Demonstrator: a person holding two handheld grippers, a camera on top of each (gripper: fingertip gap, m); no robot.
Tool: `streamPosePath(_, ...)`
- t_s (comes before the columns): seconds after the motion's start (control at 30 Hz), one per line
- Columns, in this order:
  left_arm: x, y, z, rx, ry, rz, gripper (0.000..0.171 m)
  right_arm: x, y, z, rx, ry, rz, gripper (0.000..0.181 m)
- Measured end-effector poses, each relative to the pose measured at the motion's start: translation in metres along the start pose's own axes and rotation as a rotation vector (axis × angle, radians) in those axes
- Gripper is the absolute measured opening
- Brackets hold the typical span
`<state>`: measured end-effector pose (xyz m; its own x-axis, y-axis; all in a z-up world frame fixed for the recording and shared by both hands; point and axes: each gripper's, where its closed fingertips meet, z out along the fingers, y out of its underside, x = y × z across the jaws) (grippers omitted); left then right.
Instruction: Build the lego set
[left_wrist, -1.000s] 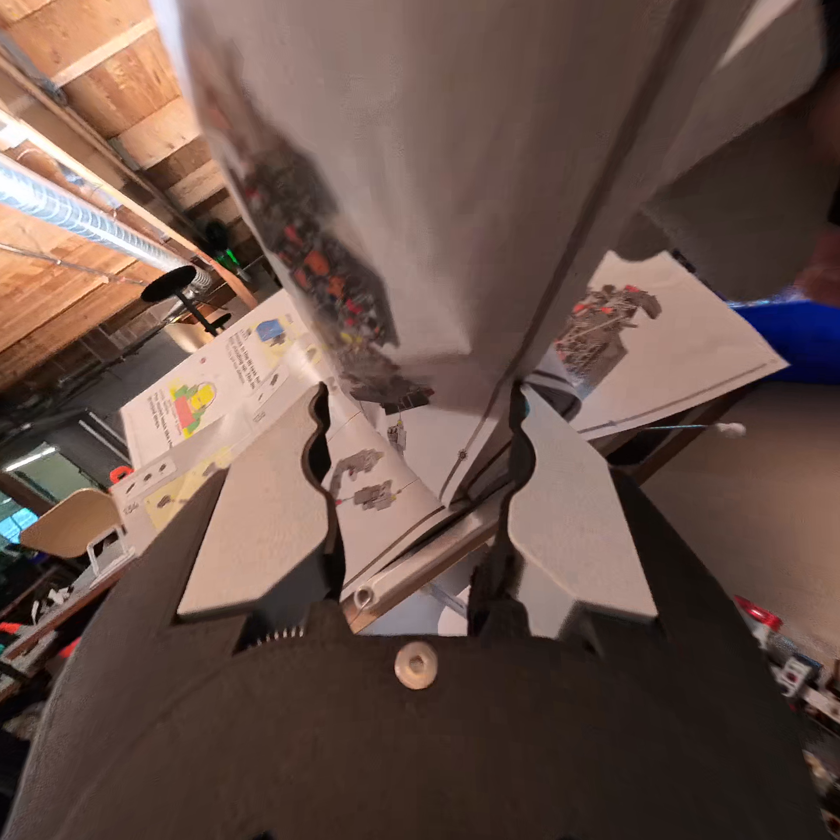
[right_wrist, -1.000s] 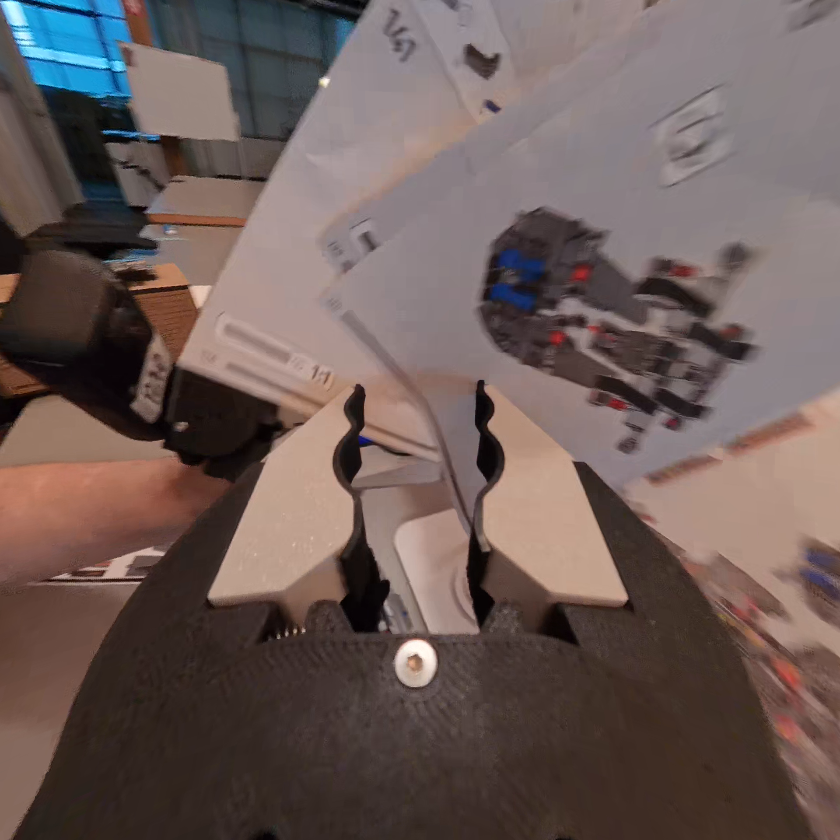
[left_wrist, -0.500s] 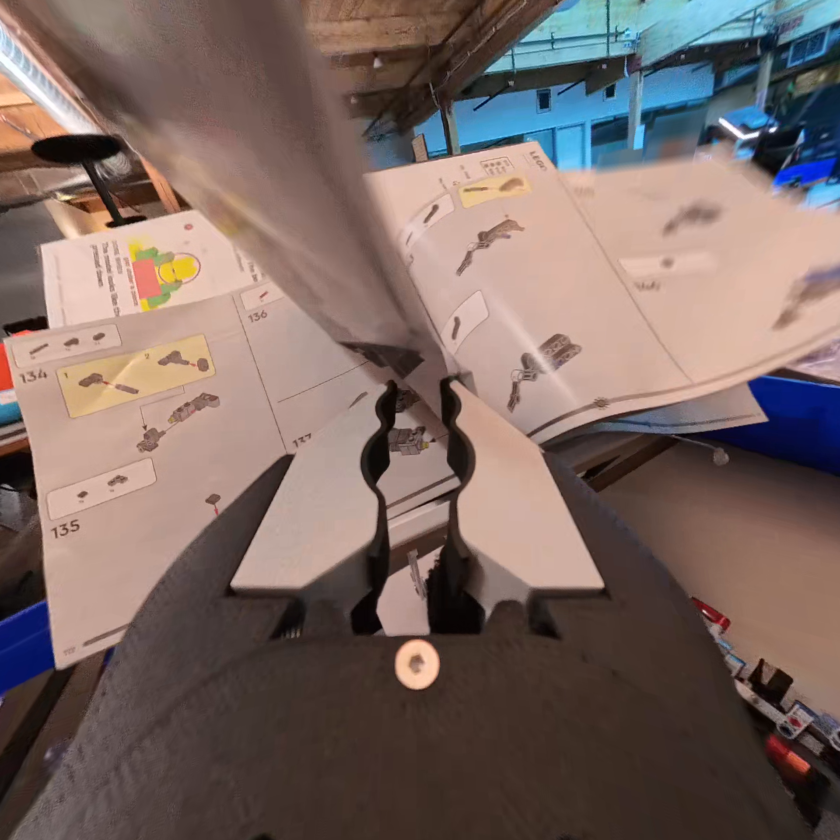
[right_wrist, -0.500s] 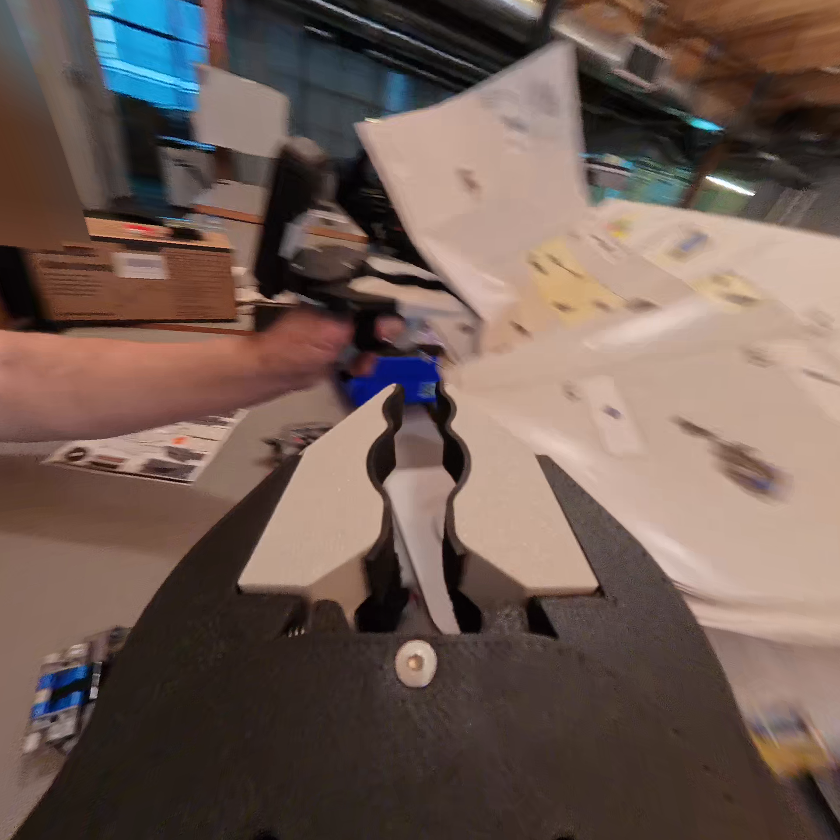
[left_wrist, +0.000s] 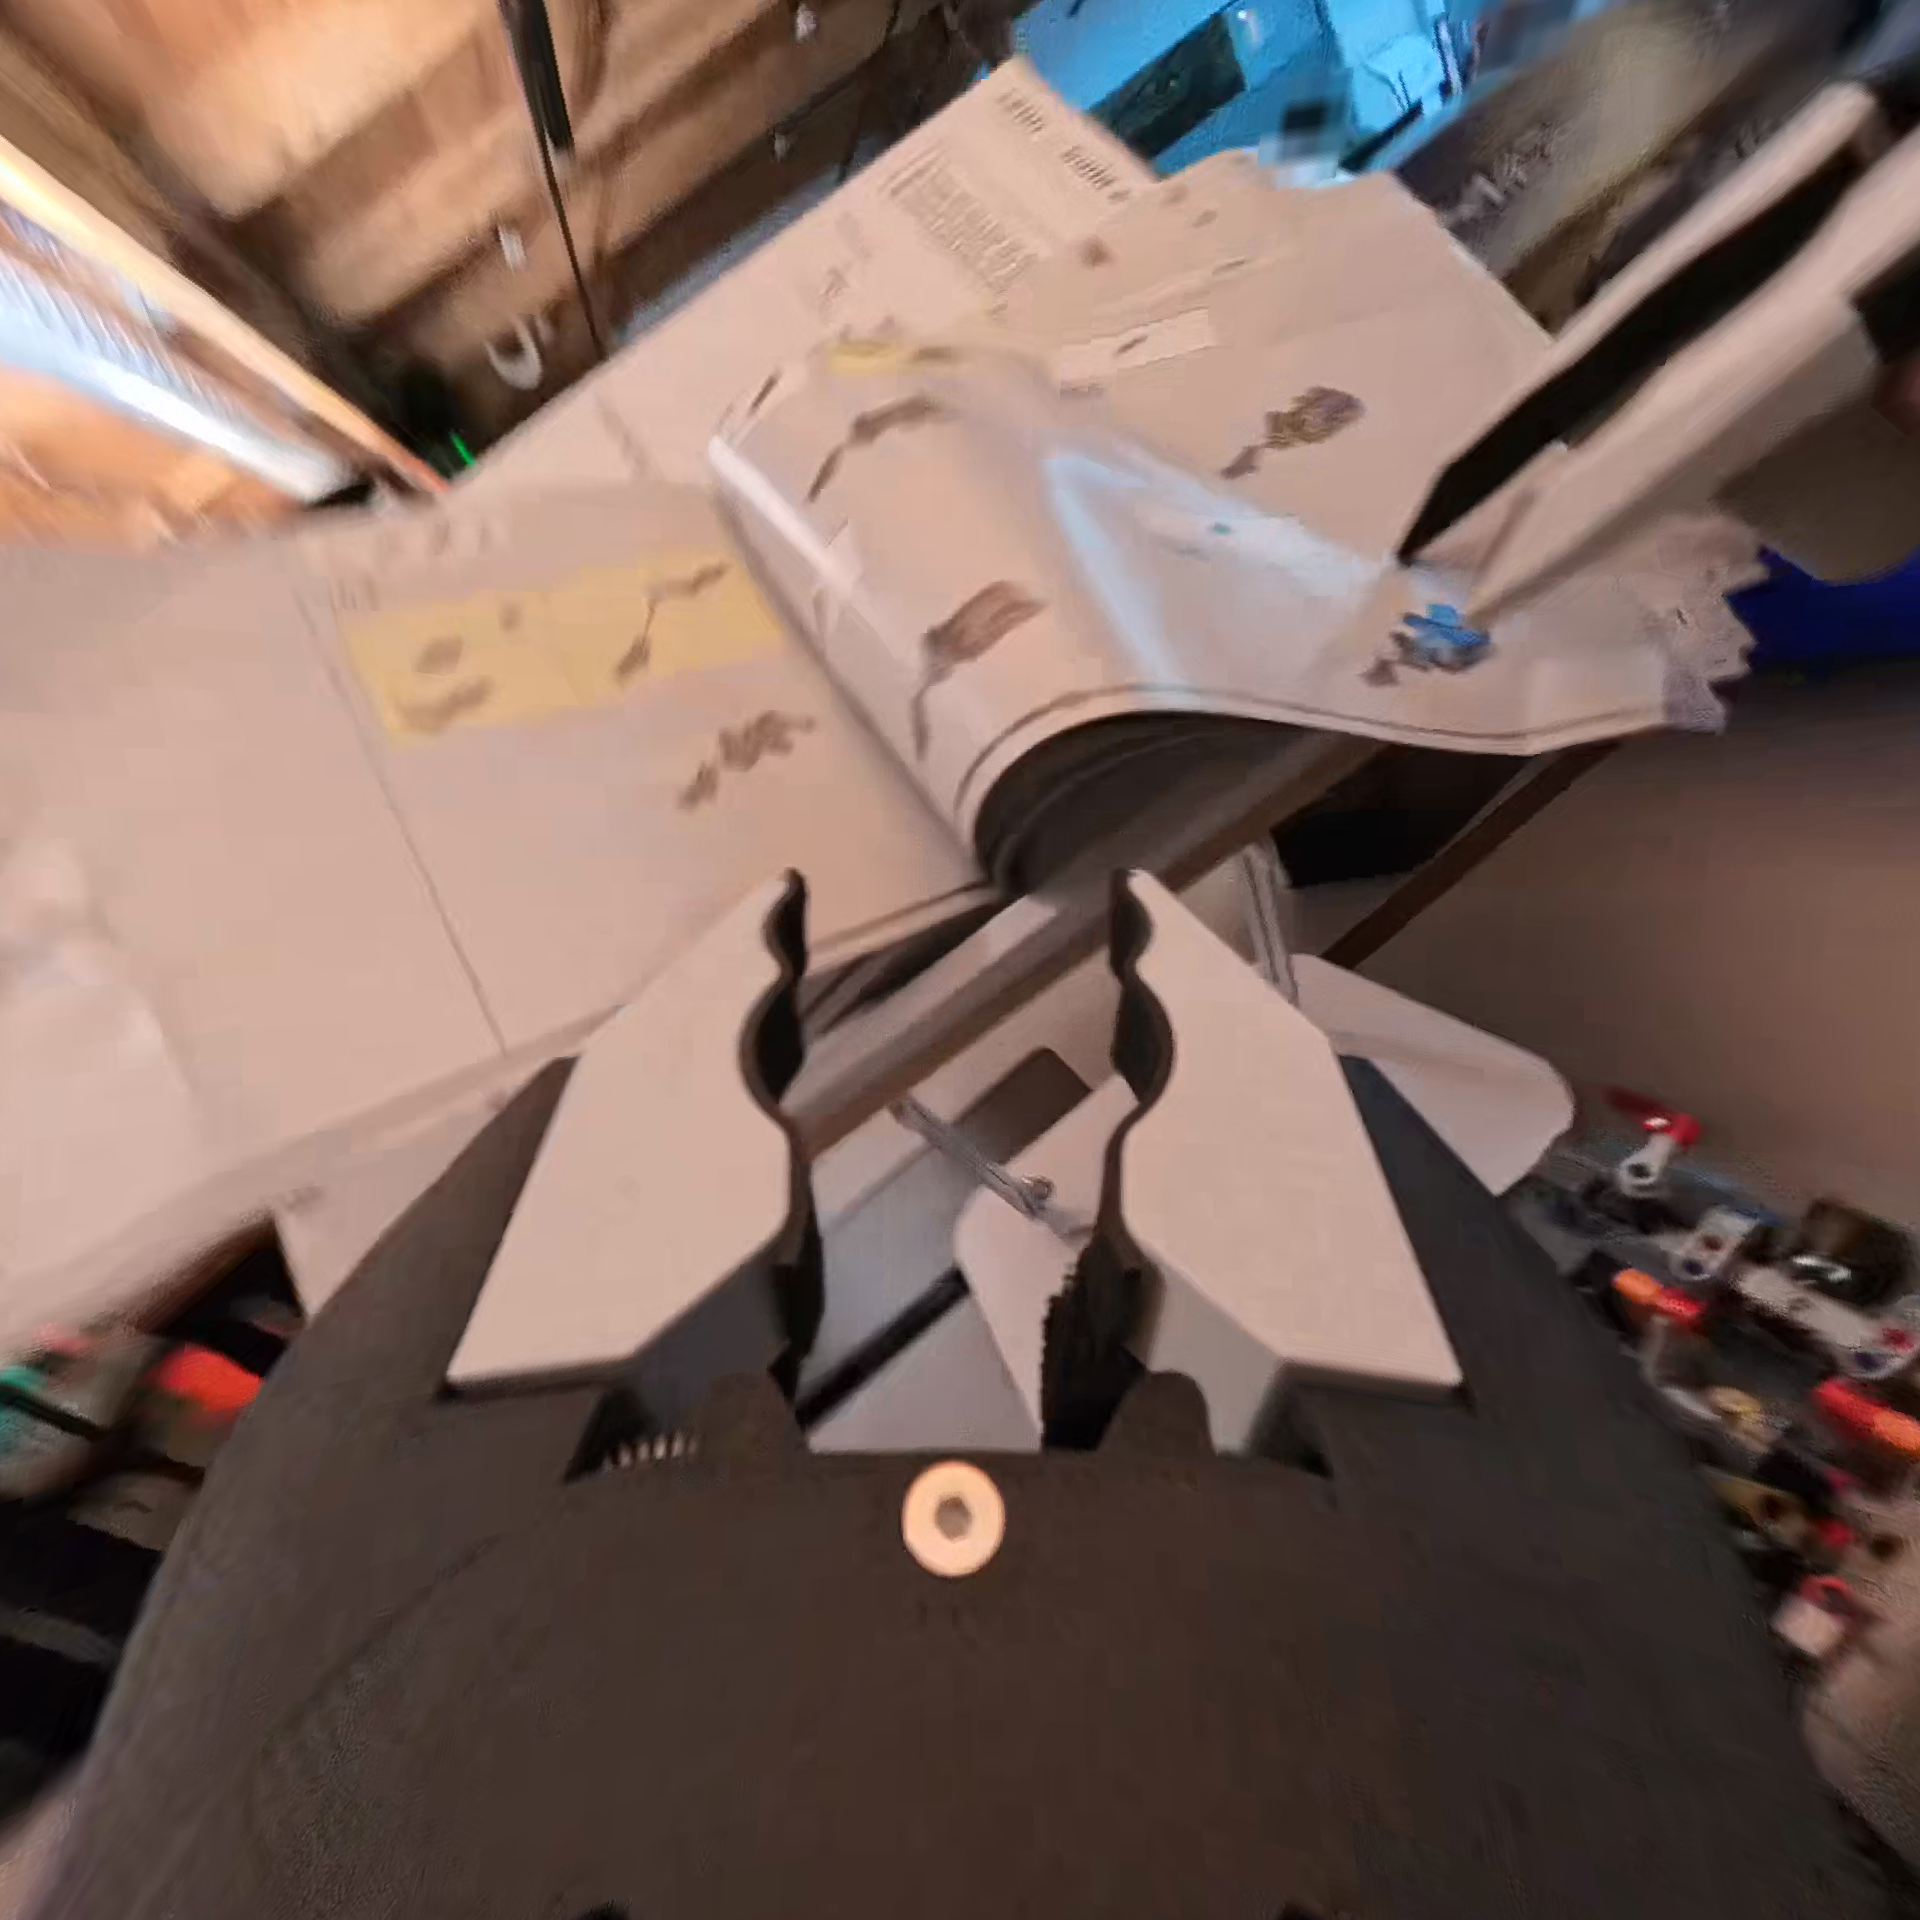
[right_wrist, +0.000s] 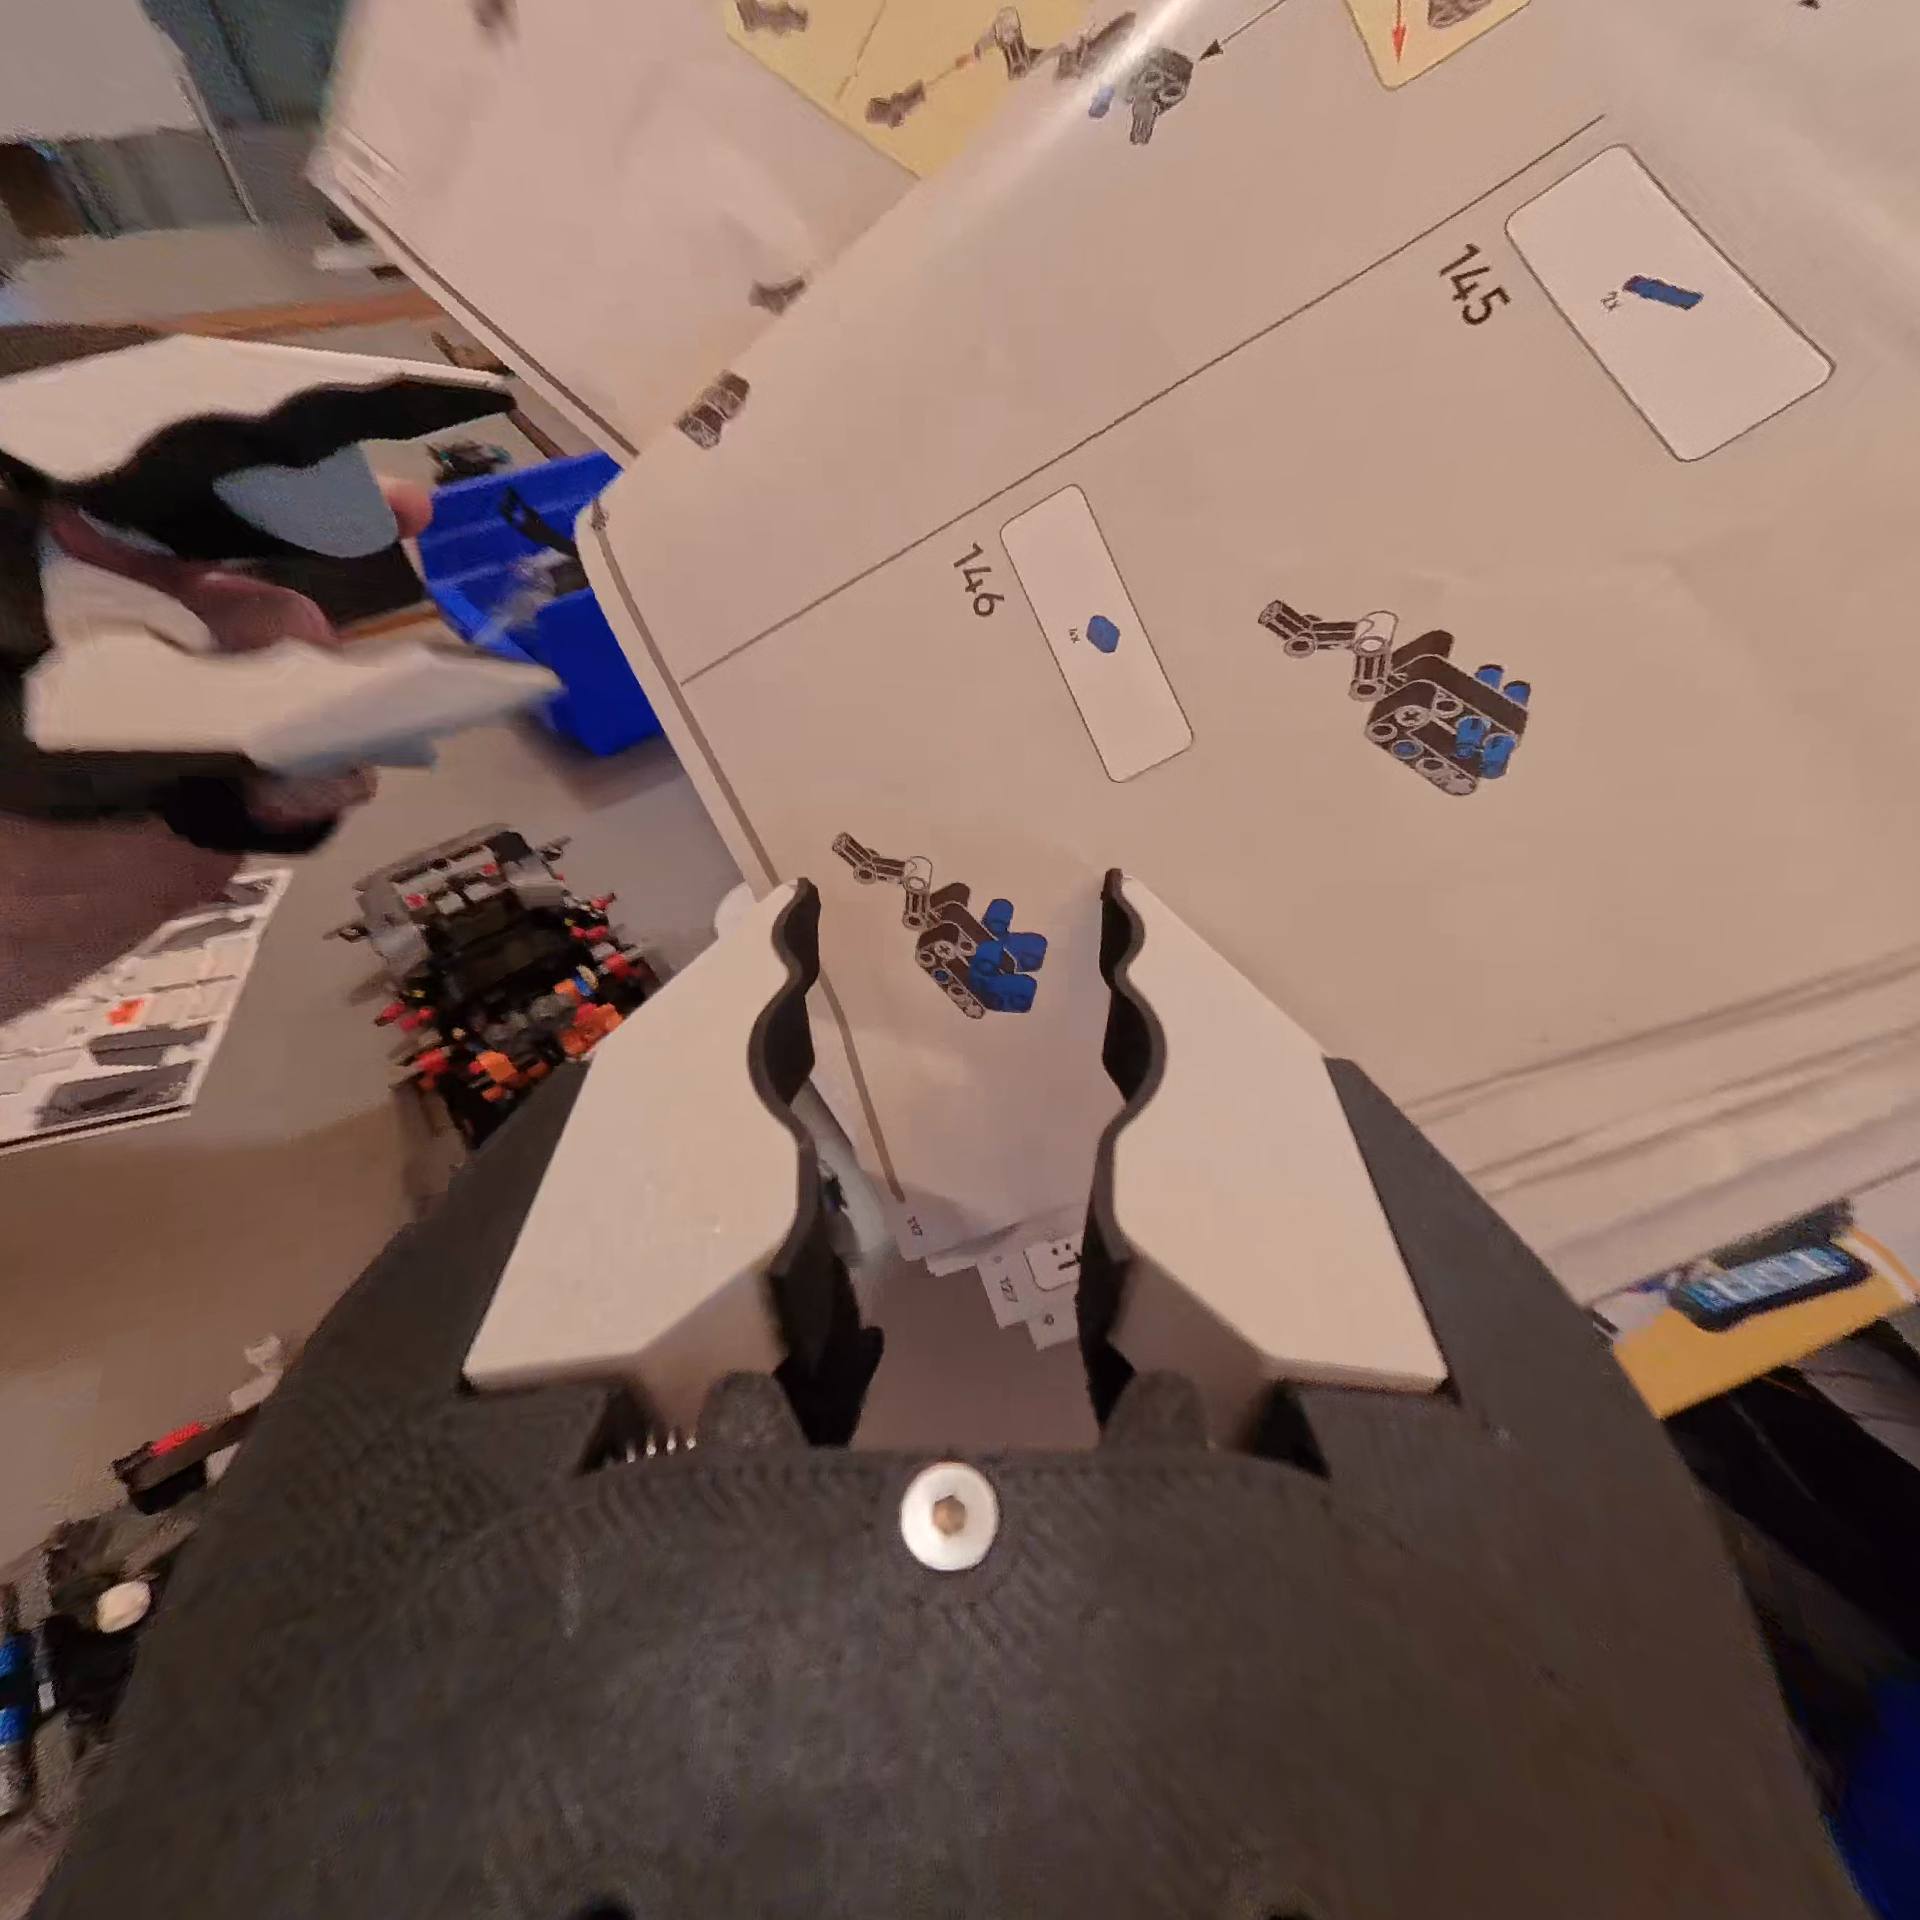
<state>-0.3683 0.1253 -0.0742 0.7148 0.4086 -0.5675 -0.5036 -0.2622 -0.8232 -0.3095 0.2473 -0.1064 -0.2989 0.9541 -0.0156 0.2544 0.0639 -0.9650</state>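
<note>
**Blur and cropped edges**

The left wrist view is smeared throughout: the instruction booklet (left_wrist: 644, 665) shows no readable drawings, and the loose parts (left_wrist: 1704, 1320) at the right are only coloured blobs. In the right wrist view the far left gripper (right_wrist: 249, 540) is blurred, and the open page (right_wrist: 1299, 582) runs off the top and right edges.

Instruction booklet (right_wrist: 1299, 499): smooth paper with a slight sheen. Right tongs (right_wrist: 956, 904): matt grey plastic fingers (right_wrist: 665, 1153) on a rough, textured black body with a bright metal screw (right_wrist: 948, 1515). Bin (right_wrist: 520, 582): glossy blue plastic. Desk (right_wrist: 208, 1195): matt, smooth.
</note>
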Motion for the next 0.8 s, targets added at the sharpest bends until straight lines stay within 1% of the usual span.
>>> streamPosePath(0.03, 0.006, -0.007, 0.003, 0.009, -0.028, 0.105, 0.069, -0.002, -0.001, 0.0, 0.01, -0.024, 0.02, 0.054)
streamPosePath(0.07, 0.012, -0.013, 0.008, 0.011, -0.045, 0.191, 0.077, -0.004, -0.002, 0.001, 0.012, -0.043, 0.037, 0.054)
streamPosePath(0.1, 0.017, -0.02, 0.014, 0.015, -0.052, 0.254, 0.082, -0.005, -0.003, 0.0, 0.014, -0.058, 0.048, 0.054)
streamPosePath(0.13, 0.022, -0.025, 0.02, 0.014, -0.05, 0.327, 0.083, -0.006, -0.003, 0.0, 0.012, -0.07, 0.054, 0.054)
streamPosePath(0.17, 0.021, -0.028, 0.027, 0.002, -0.079, 0.404, 0.085, -0.006, -0.003, -0.001, 0.009, -0.078, 0.063, 0.054)
streamPosePath(0.2, 0.021, -0.029, 0.034, -0.009, -0.085, 0.463, 0.08, -0.006, -0.003, -0.001, 0.007, -0.087, 0.076, 0.054)
streamPosePath(0.23, 0.022, -0.028, 0.039, -0.02, -0.069, 0.498, 0.068, -0.005, -0.004, -0.002, 0.01, -0.099, 0.09, 0.054)
streamPosePath(0.27, 0.023, -0.029, 0.043, -0.011, -0.064, 0.525, 0.063, -0.005, -0.004, -0.003, 0.015, -0.112, 0.105, 0.054)
streamPosePath(0.33, 0.03, -0.025, 0.047, -0.022, -0.012, 0.556, 0.051, -0.006, -0.007, -0.008, 0.039, -0.145, 0.13, 0.055)
streamPosePath(0.37, 0.034, -0.025, 0.047, -0.016, 0.005, 0.563, 0.043, -0.005, -0.013, -0.013, 0.073, -0.155, 0.146, 0.053)
streamPosePath(0.43, 0.038, -0.027, 0.043, 0.013, 0.026, 0.518, 0.022, -0.004, -0.028, -0.028, 0.161, -0.164, 0.169, 0.05)
streamPosePath(0.53, 0.032, -0.03, 0.035, 0.053, 0.043, 0.363, 0.011, -0.001, -0.044, -0.053, 0.254, -0.14, 0.169, 0.048)
streamPosePath(0.6, 0.023, -0.032, 0.028, 0.075, 0.055, 0.243, 0.006, 0.002, -0.045, -0.063, 0.253, -0.108, 0.147, 0.048)
streamPosePath(0.7, 0.009, -0.034, 0.022, 0.099, 0.03, 0.175, 0.003, 0.011, -0.034, -0.067, 0.195, -0.025, 0.108, 0.048)
streamPosePath(0.73, 0.005, -0.034, 0.021, 0.102, 0.027, 0.137, 0.003, 0.013, -0.031, -0.066, 0.177, -0.013, 0.102, 0.049)
streamPosePath(0.8, 0.0, -0.036, 0.017, 0.122, 0.035, 0.115, 0.002, 0.007, -0.025, -0.062, 0.151, -0.024, 0.07, 0.049)
